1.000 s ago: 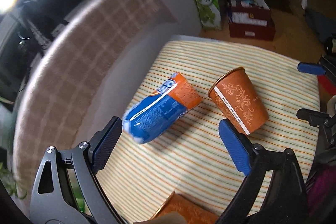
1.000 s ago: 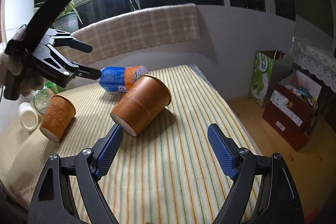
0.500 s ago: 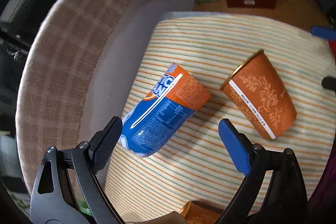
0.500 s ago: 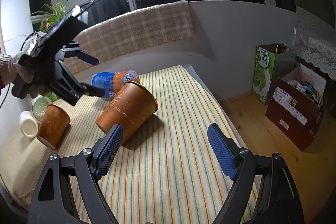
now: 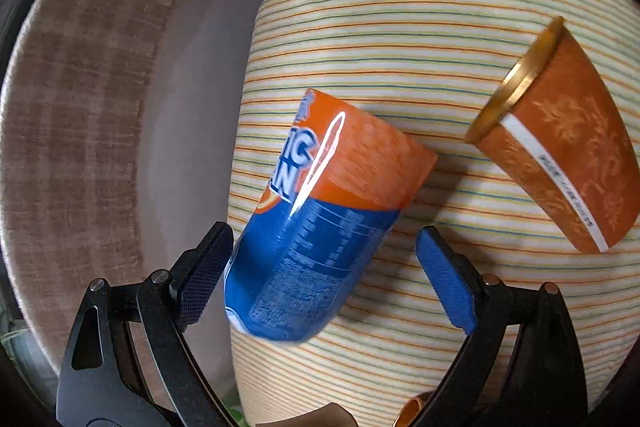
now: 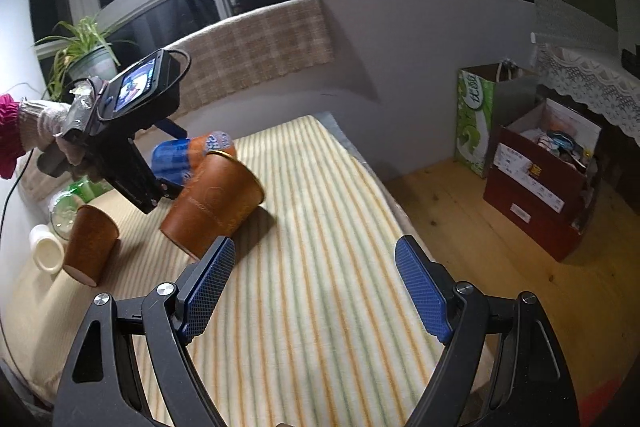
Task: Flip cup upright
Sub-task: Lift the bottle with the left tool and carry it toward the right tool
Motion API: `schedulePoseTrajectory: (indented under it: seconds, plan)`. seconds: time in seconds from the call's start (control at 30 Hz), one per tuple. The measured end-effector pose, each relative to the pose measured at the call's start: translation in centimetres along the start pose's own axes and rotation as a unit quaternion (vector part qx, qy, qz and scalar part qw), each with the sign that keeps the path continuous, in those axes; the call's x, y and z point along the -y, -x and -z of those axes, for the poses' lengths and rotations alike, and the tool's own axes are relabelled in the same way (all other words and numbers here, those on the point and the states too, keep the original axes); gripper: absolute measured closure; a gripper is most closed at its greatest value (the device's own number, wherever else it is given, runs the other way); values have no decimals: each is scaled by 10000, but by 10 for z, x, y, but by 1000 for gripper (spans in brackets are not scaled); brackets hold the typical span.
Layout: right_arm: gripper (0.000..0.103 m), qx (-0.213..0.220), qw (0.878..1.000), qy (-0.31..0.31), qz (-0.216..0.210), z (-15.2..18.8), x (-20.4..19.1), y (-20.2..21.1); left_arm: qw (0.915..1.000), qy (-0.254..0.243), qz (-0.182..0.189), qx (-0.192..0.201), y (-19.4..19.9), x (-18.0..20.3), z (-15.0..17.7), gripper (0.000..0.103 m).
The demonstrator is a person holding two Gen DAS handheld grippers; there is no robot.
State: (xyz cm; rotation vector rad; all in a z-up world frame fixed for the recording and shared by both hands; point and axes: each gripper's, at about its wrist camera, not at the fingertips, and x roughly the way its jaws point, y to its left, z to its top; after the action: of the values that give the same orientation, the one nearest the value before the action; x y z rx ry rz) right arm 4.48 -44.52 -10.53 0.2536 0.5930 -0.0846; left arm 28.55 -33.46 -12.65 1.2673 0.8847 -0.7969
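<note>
A blue and orange cup (image 5: 316, 219) lies on its side near the left edge of the striped tablecloth (image 5: 400, 39). My left gripper (image 5: 324, 267) is open, its jaws on either side of the cup's blue end, apart from it. An orange paper cup (image 5: 560, 147) with a gold rim lies on its side to the right; it also shows in the right wrist view (image 6: 212, 203). My right gripper (image 6: 316, 287) is open and empty above the cloth, to the right of that cup. The left gripper's body (image 6: 128, 131) hides part of the blue cup (image 6: 188, 155).
A second orange cup (image 6: 90, 243) lies at the left, with a small white cup (image 6: 46, 253) and a glass jar (image 6: 64, 211) beside it. A plaid-covered ledge (image 6: 256, 47) runs behind the table. A green bag (image 6: 476, 119) and red box (image 6: 544, 183) stand on the wooden floor.
My left gripper has moved down and forward until its jaws straddle the blue and orange cup. The right gripper has drawn back a little. Both stayed open.
</note>
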Motion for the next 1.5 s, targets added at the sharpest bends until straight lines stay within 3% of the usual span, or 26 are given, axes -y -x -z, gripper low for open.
schedulePoseTrajectory:
  seconds: [0.13,0.23,0.4,0.57,0.7,0.8,0.9,1.1,1.33,1.5]
  plan:
    - [21,-31,9998,-50,181,-2,4,0,10000,-71,52,-21,-13,-4,0,18]
    - [21,-76,9996,-115,238,-3,4,-2,9995,38,305,-33,-20,-9,2,34]
    - [21,-74,9994,-65,328,-6,-1,0,9991,258,301,154,-18,-10,9,35]
    - [21,-4,9992,3,388,-9,-8,9,9955,794,306,420,1,-19,28,36]
    - [21,97,9990,63,436,-8,-14,21,9877,1384,343,646,17,-29,43,36]
    - [21,138,9989,47,444,-4,-17,27,9766,1910,376,911,41,-30,54,36]
    - [21,152,9991,24,384,0,-22,33,9619,2467,358,1124,71,-25,73,36]
    - [21,239,9995,187,124,5,-47,50,9206,3544,265,1620,132,5,136,35]
    - [21,184,9985,275,-432,9,-83,63,8617,4696,294,1900,181,44,224,36]
    - [21,-65,9971,250,-722,15,-102,60,8245,5333,443,1840,180,75,273,36]
